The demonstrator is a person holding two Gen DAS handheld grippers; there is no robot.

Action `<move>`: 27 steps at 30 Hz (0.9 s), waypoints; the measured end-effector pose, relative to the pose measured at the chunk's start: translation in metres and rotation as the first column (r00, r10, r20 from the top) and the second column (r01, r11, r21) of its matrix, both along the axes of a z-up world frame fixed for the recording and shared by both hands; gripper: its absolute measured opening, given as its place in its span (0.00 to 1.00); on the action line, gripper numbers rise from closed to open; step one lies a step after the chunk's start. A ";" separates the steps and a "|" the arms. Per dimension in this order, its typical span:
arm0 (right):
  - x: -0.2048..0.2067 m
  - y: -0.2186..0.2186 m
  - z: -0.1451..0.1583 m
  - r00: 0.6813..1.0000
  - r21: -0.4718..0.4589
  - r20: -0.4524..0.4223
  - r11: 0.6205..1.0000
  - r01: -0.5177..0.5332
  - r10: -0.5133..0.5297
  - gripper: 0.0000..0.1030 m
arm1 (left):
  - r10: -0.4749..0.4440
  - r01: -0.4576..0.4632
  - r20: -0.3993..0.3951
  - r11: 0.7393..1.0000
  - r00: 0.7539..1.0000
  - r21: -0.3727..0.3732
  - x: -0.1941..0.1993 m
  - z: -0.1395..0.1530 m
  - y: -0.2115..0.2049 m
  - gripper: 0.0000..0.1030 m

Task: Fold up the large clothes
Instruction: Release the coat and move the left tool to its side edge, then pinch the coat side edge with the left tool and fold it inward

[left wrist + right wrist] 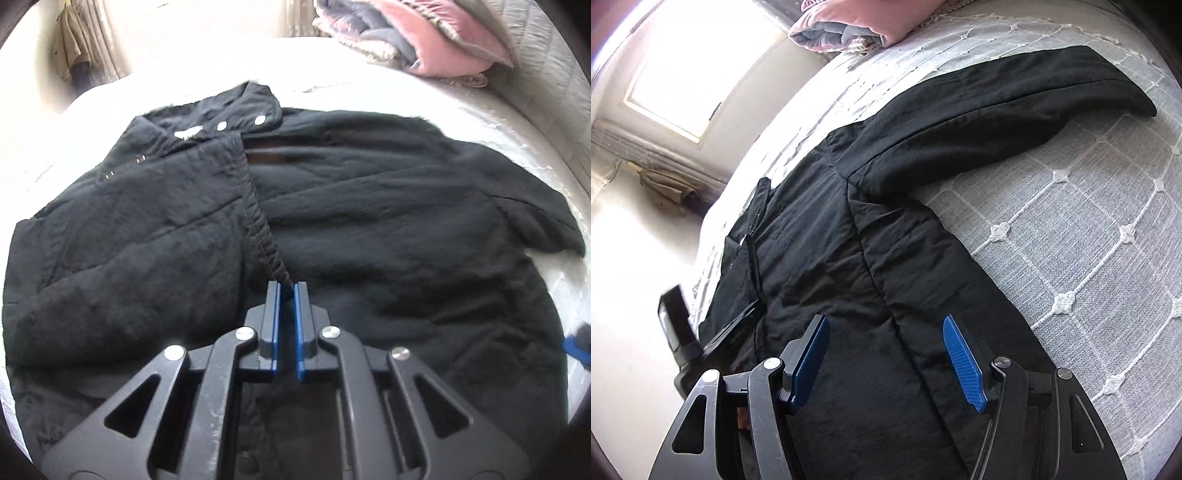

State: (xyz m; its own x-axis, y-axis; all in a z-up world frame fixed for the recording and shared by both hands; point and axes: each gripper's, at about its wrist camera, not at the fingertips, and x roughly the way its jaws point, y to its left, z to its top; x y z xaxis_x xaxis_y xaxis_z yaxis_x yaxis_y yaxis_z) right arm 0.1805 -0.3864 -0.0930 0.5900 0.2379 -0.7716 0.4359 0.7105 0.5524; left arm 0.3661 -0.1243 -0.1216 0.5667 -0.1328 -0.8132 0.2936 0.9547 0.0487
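A large black padded jacket (369, 206) lies spread front-up on a bed, collar with silver snaps (240, 123) at the far side. My left gripper (286, 286) is shut on the jacket's front placket edge (264, 240), near the lower middle of the jacket. In the right wrist view the jacket (827, 258) stretches away with one sleeve (1015, 107) lying out to the right on the bedspread. My right gripper (884, 325) is open and empty just above the jacket's lower part. The left gripper (731, 328) shows at the left of that view.
The bed has a light grey bedspread (1071, 240) with a white lattice pattern. A folded pink and grey quilt (424, 37) lies at the head of the bed, also in the right wrist view (842, 26). A bright window (701, 66) and curtain (74, 48) are beyond.
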 end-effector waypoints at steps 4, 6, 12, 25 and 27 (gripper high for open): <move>0.000 -0.001 0.000 1.000 0.000 0.001 1.000 0.006 -0.006 0.63 | -0.013 0.011 -0.023 0.996 1.000 -0.083 -0.015 0.006 0.004 0.08; -0.001 -0.001 0.001 1.000 -0.002 0.004 1.000 0.009 -0.009 0.63 | -0.020 0.016 -0.036 0.994 0.999 -0.111 -0.020 0.002 0.009 0.08; 0.001 0.000 -0.001 1.000 -0.005 0.001 1.000 0.003 -0.003 0.63 | -0.024 -0.011 -0.151 0.974 0.988 -0.227 -0.009 -0.007 0.024 0.19; 0.001 0.003 -0.003 1.000 0.011 0.004 1.000 -0.012 0.012 0.63 | 0.318 -0.351 -0.153 0.883 0.936 -0.312 -0.085 0.047 0.213 0.63; 0.002 0.004 -0.005 1.000 0.017 -0.003 1.000 -0.019 0.019 0.63 | 0.381 -0.418 -0.178 0.862 0.907 -0.286 -0.099 0.044 0.250 0.62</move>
